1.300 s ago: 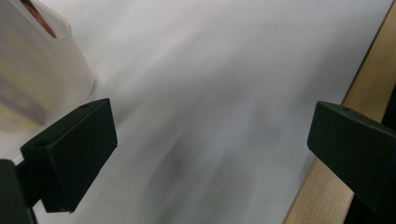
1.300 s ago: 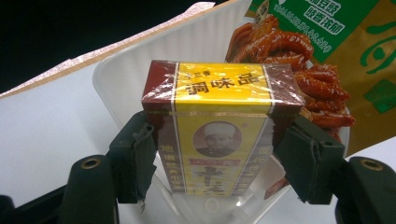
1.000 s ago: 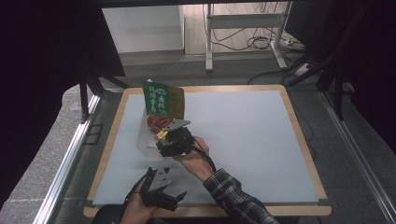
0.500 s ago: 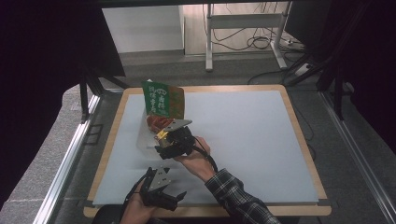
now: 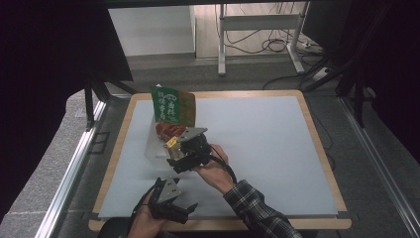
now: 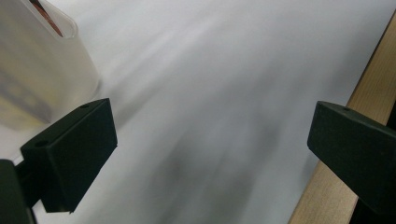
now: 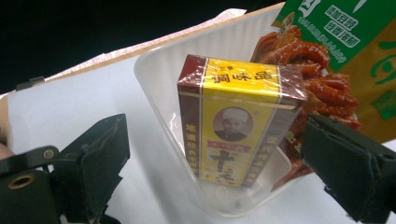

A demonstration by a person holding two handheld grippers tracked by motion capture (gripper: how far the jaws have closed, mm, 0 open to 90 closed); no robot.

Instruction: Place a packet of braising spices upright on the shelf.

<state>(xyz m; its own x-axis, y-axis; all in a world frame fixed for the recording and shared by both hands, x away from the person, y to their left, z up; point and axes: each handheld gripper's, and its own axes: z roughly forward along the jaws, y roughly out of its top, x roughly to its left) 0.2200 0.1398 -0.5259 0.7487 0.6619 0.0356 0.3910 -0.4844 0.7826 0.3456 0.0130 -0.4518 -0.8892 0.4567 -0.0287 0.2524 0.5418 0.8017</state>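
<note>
1. The seasoning box [image 7: 240, 123], yellow and maroon with a small portrait on its face, stands upright on end inside the clear plastic container [image 7: 161, 70], leaning toward the snack bag.
2. The snack bag [image 7: 359, 51], green and orange with red glossy food printed on it, stands in the same container, just behind and beside the box; in the high view the bag [image 5: 173, 106] rises well above the container's rim [image 5: 150, 148].
3. The container sits on the left part of the white tabletop [image 5: 277, 144], near the far-left corner of its wooden border.
4. The right gripper [image 7: 215, 158] has its fingers [image 7: 100, 149] spread wide on either side of the box, and neither pad presses on it; they have just been opening, with the box between them but let go.
5. I read the step in hand as the release: the box has been placed in the container and now stands free.
6. The left gripper [image 6: 210, 154] hangs low near the front edge of the tabletop, its fingers [image 6: 74, 149] apart with nothing between them, the container's wall [image 6: 42, 79] off to one side.
7. The next move likely calls for drawing the right gripper straight back, fingers kept wide, so that neither pad catches the box and tips it or drags the light container.
</note>
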